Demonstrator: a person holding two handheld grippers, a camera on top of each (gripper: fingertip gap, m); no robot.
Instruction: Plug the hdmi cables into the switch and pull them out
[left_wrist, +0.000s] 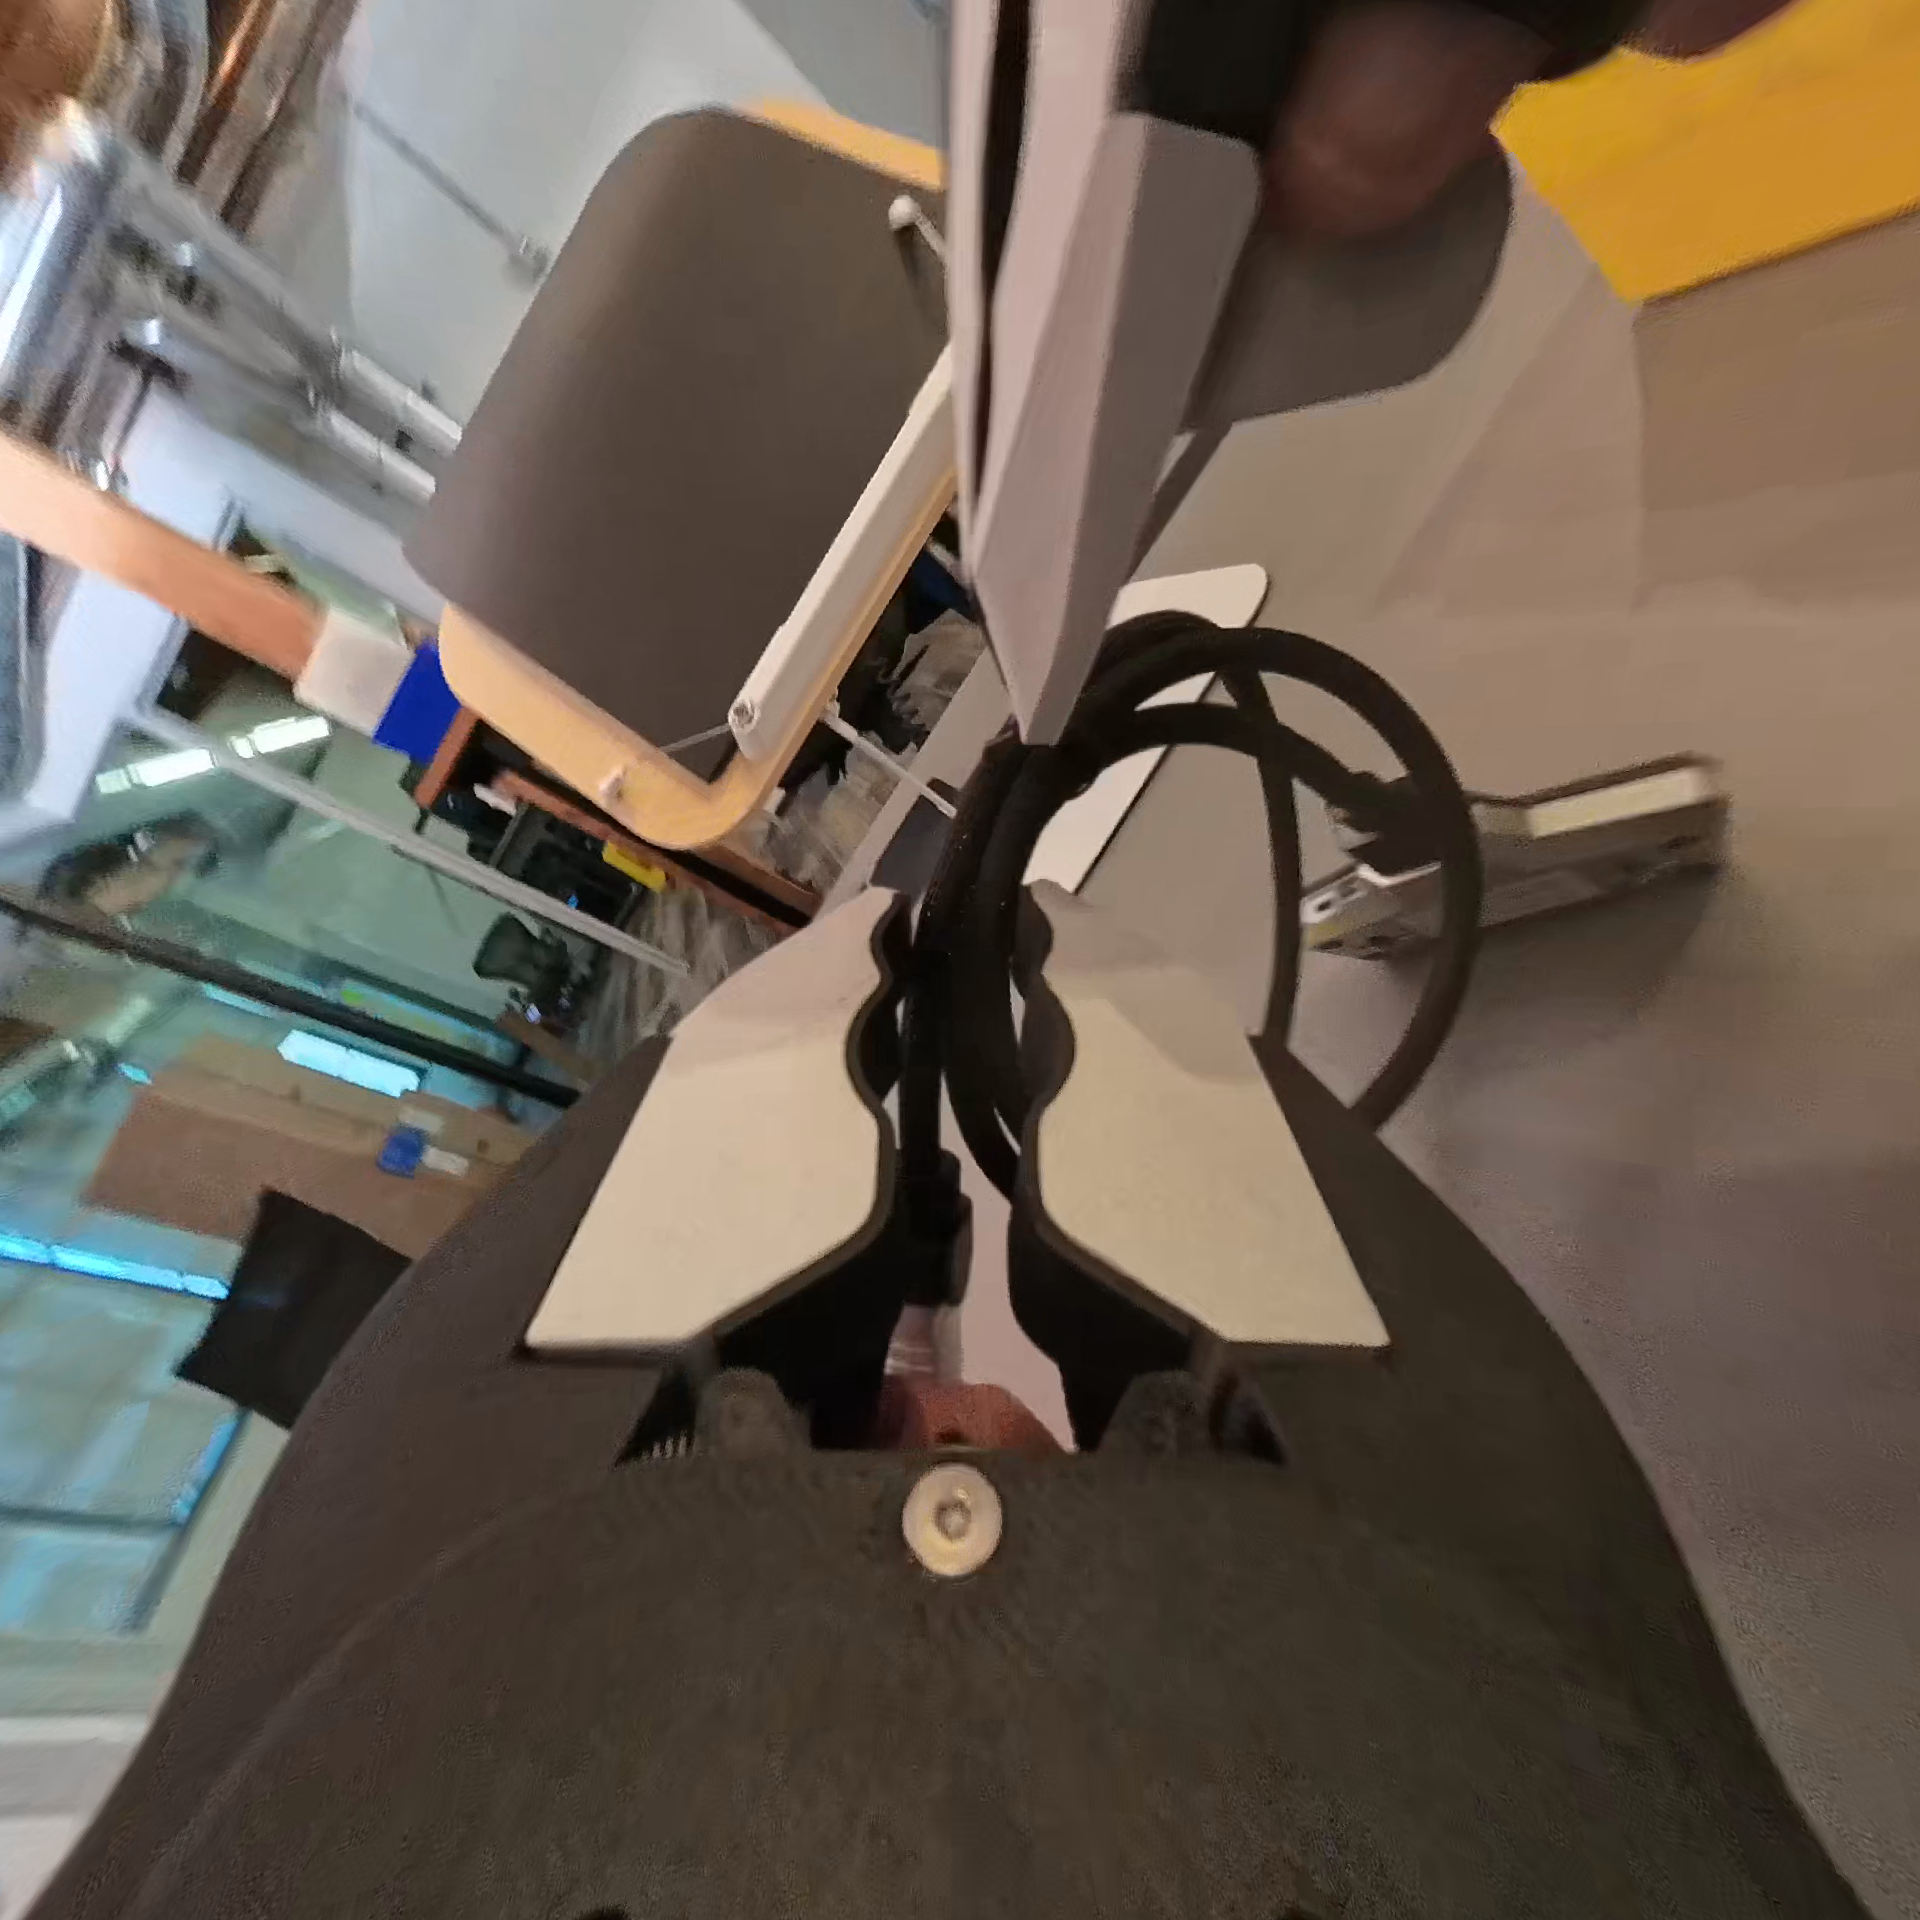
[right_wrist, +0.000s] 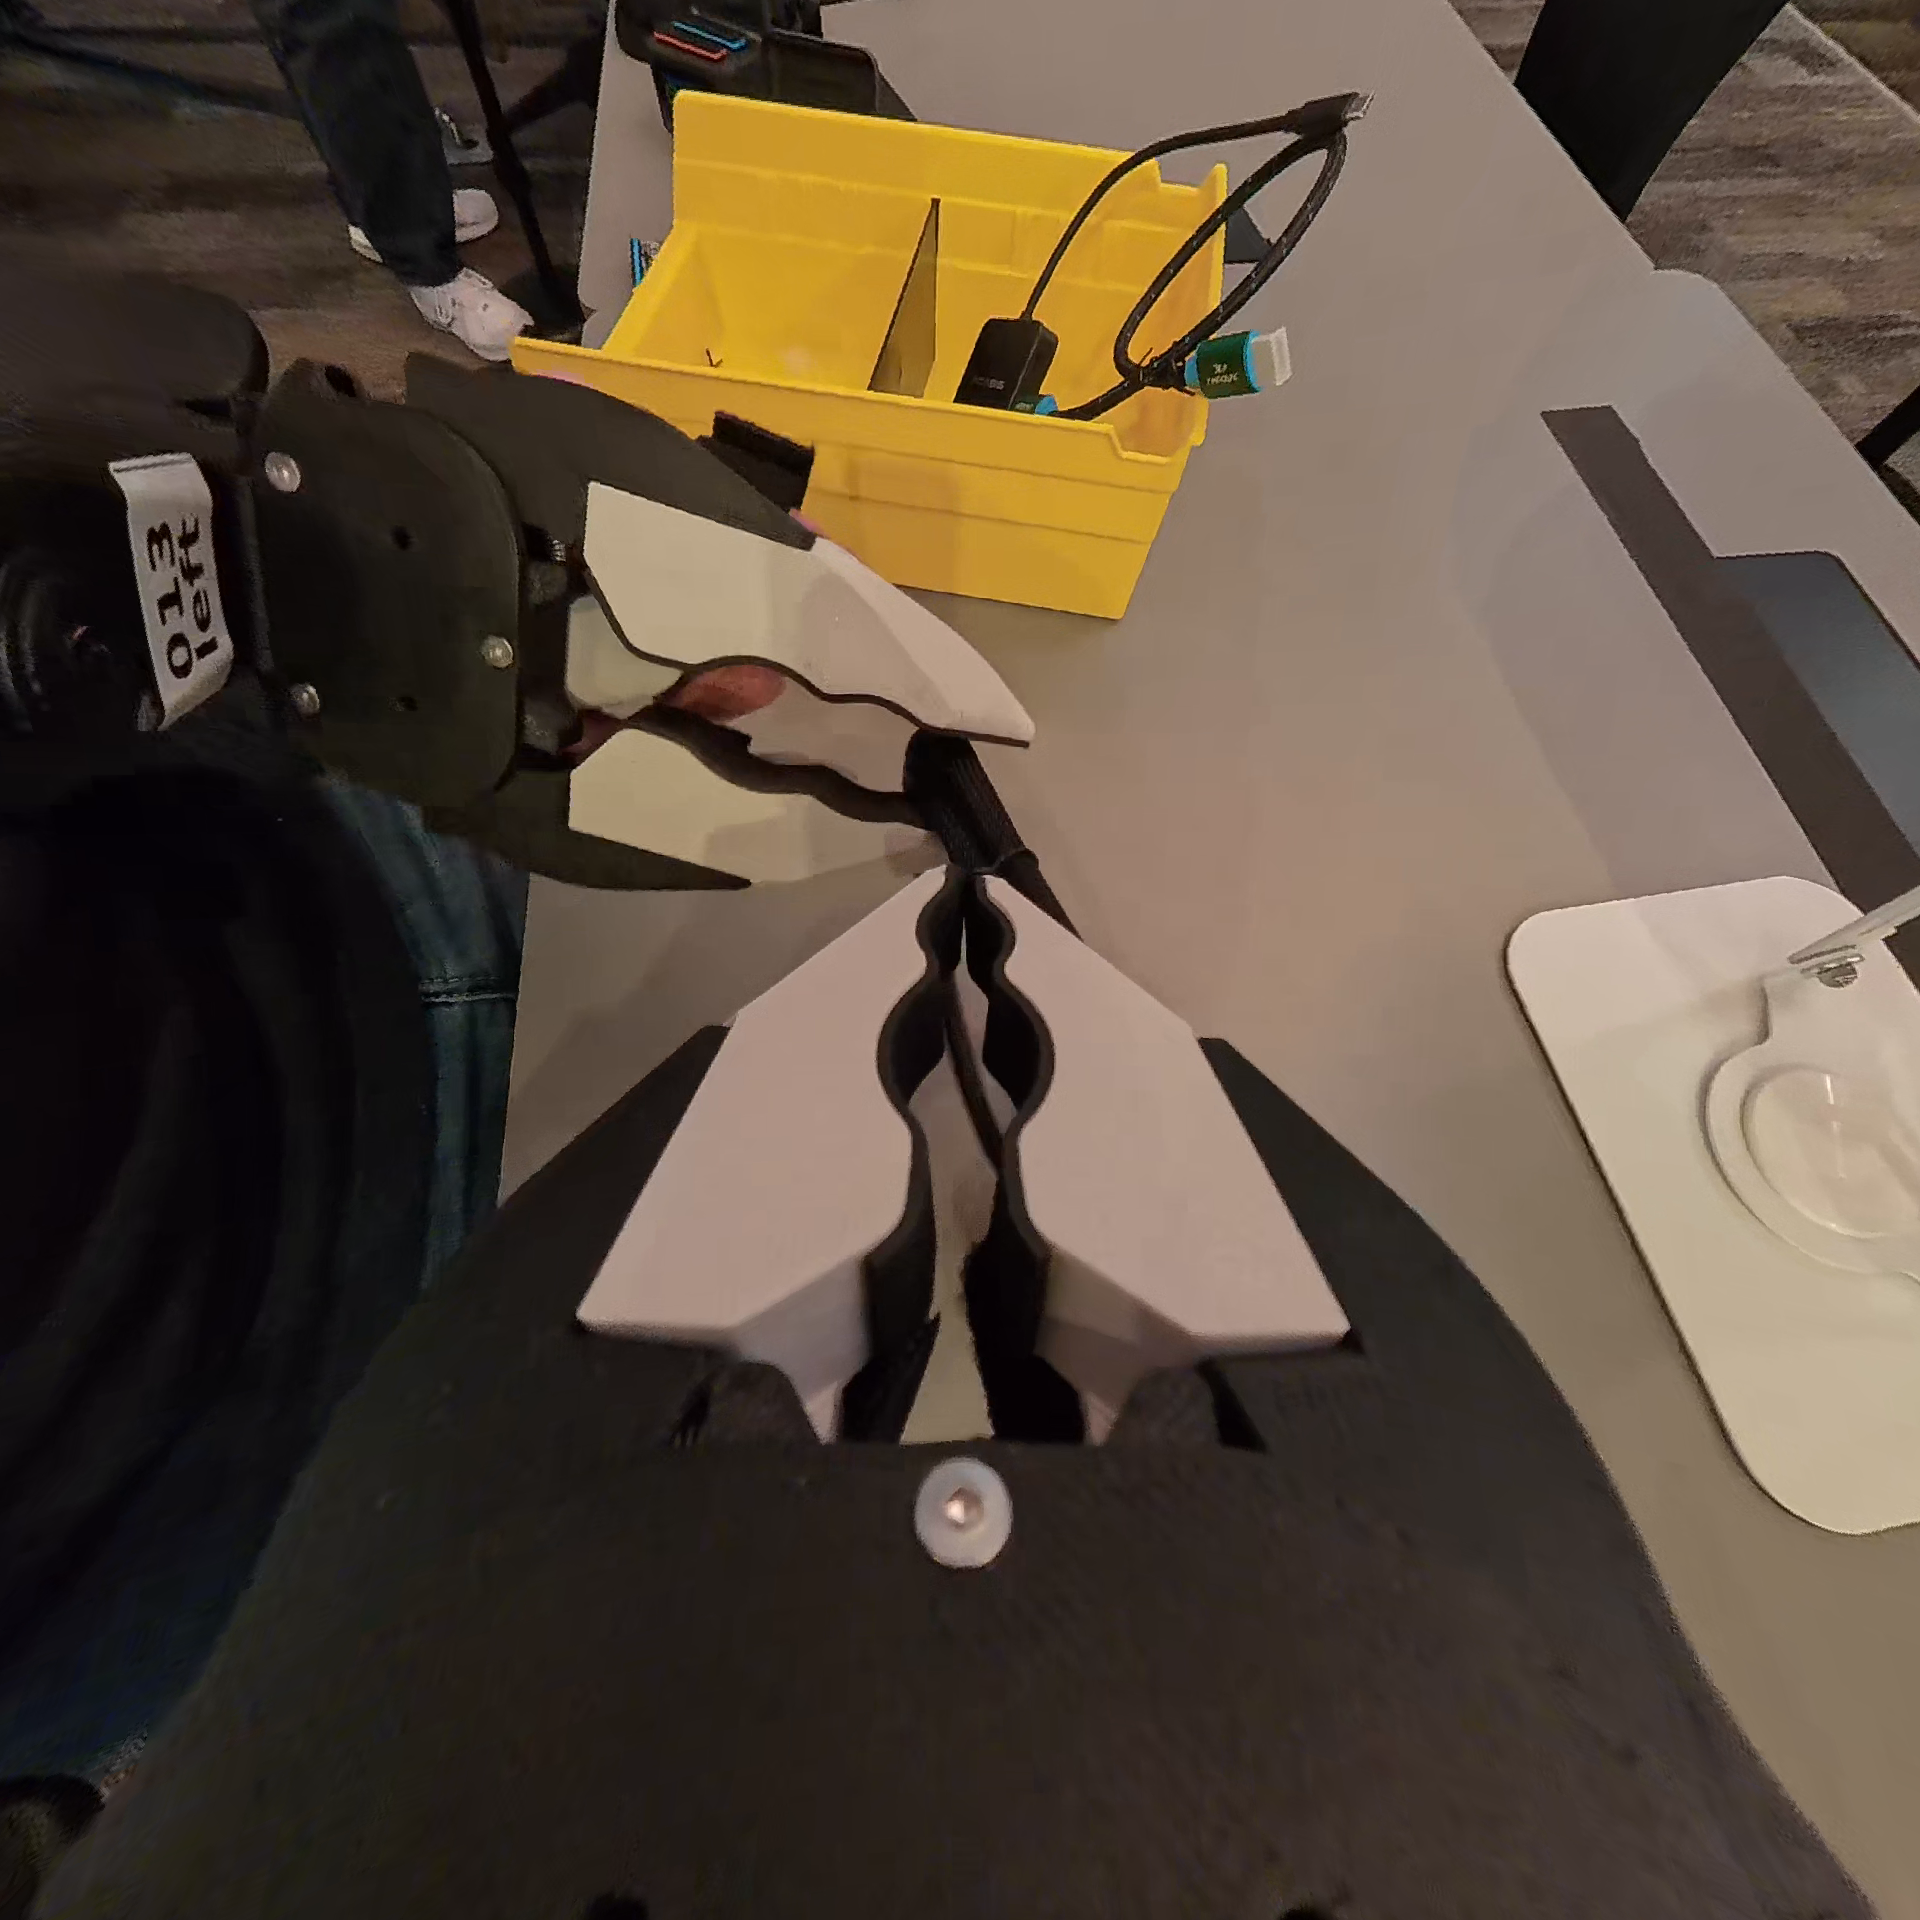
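left gripper jaws pinch braided black cable (coiled) | right gripper jaws likewise

Right tool pinching black cable, left tool clamping it, yellow bin behind

Two hand-held grippers, two cables, one yellow bin, one white pad.

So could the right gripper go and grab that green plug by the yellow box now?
Probably not yet. The right gripper is shut on the black cable, though the table toward the green plug looks clear.
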